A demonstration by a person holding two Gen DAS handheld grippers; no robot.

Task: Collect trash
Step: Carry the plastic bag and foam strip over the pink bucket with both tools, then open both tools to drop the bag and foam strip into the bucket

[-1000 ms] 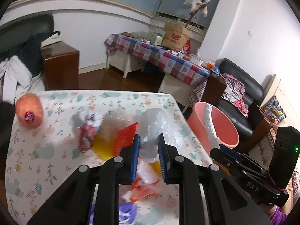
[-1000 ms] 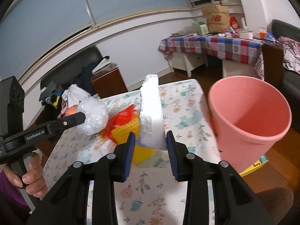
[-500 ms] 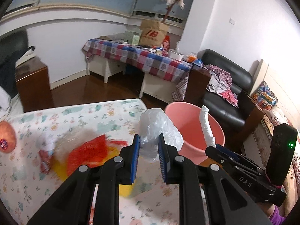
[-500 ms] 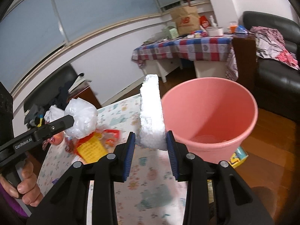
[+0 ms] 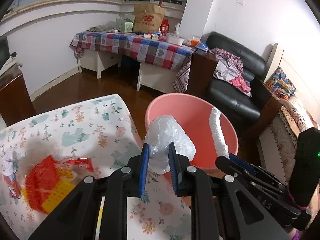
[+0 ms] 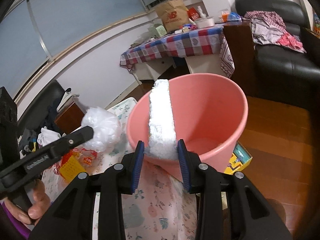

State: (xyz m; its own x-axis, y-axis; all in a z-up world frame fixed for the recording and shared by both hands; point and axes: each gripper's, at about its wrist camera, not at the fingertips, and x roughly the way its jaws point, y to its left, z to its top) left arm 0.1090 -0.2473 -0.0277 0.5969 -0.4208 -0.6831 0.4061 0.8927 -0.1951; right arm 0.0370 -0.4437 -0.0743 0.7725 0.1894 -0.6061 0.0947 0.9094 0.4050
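The left gripper (image 5: 158,156) points forward and downward, its two blue-padded fingers (image 5: 143,170) drawn close and pressing on the crumpled clear plastic bag (image 5: 170,136) that bulges out above them. The right gripper (image 6: 161,156) is angled downward too, its blue pads (image 6: 138,164) set wider apart and clamped on the base of a white styrofoam slab (image 6: 161,120) that stands up between them. In the right wrist view the person's left hand (image 6: 35,206) wraps the handle of the left gripper, fingers curled around it, with a purple sleeve (image 6: 12,226) at the wrist.
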